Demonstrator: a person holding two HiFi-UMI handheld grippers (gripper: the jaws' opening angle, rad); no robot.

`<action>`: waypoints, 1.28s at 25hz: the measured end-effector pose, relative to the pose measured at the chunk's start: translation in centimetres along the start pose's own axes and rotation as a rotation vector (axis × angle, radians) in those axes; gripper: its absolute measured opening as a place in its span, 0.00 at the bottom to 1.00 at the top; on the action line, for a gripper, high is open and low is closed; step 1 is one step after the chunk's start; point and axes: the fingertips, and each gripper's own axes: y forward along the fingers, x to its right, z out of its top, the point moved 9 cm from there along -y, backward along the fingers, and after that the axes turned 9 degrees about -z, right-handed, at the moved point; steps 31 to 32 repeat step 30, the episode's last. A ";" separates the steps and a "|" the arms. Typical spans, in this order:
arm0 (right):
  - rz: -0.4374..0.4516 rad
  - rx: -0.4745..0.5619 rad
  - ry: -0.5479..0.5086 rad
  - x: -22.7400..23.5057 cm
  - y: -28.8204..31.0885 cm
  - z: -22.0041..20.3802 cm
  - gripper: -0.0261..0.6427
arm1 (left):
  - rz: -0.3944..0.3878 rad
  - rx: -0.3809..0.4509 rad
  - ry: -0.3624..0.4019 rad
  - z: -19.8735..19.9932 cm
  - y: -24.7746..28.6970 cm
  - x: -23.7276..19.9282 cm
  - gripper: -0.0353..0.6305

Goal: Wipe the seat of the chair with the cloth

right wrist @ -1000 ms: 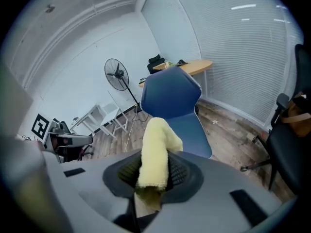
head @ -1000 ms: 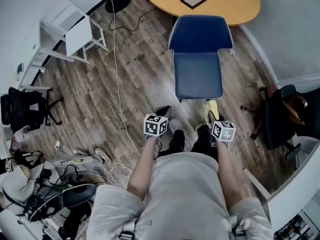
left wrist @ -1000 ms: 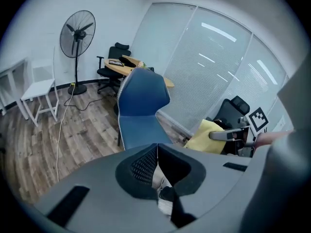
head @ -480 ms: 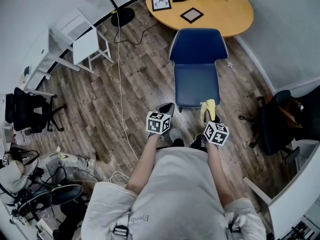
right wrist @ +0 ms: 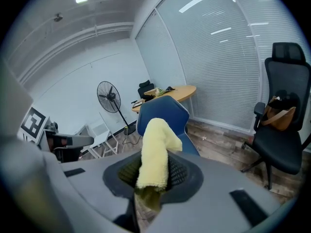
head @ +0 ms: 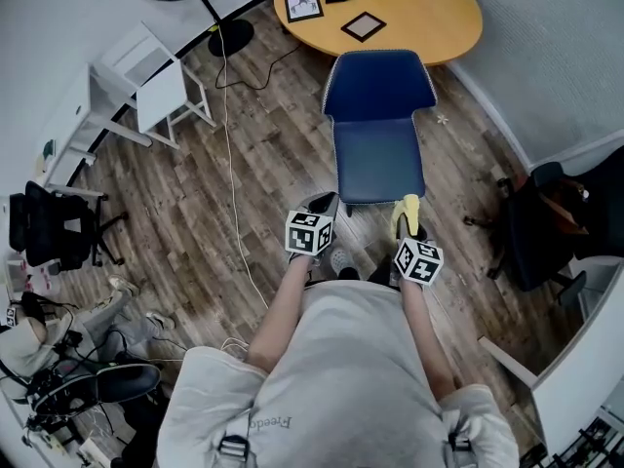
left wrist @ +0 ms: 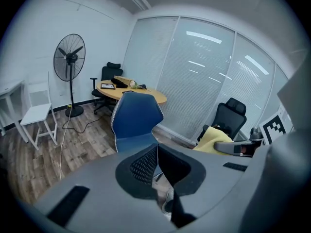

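Short of the blue chair [head: 378,86], both tongs hung clear of its seat [head: 378,164]. The right gripper [head: 409,224] was clamped on the yellow cloth [right wrist: 154,154]. Its own view showed the cloth standing up between the jaws, where the head view showed only a tip. The left gripper [left wrist: 155,161] had its jaws pressed together on nothing, readable only in its own view. Only the head view showed the seat from above.

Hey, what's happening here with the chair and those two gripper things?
A person stands facing a blue chair, a handheld gripper in each hand. The right gripper is clamped on a yellow cloth, which sticks up from its jaws. The left gripper is shut and holds nothing. Both hover short of the seat, so wiping has not begun.
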 end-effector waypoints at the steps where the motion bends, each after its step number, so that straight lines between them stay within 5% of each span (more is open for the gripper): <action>1: -0.004 0.003 -0.001 0.1 -0.1 0.2 0.15 | -0.004 0.008 0.002 0.3 0.1 0.1 0.09; 10: -0.034 0.042 -0.002 1.7 -1.1 0.7 0.15 | -0.030 0.016 0.050 0.7 0.8 1.9 0.09; 32: -0.021 0.055 0.005 2.6 -1.3 0.7 0.15 | -0.013 0.065 -0.004 0.6 0.7 1.3 0.09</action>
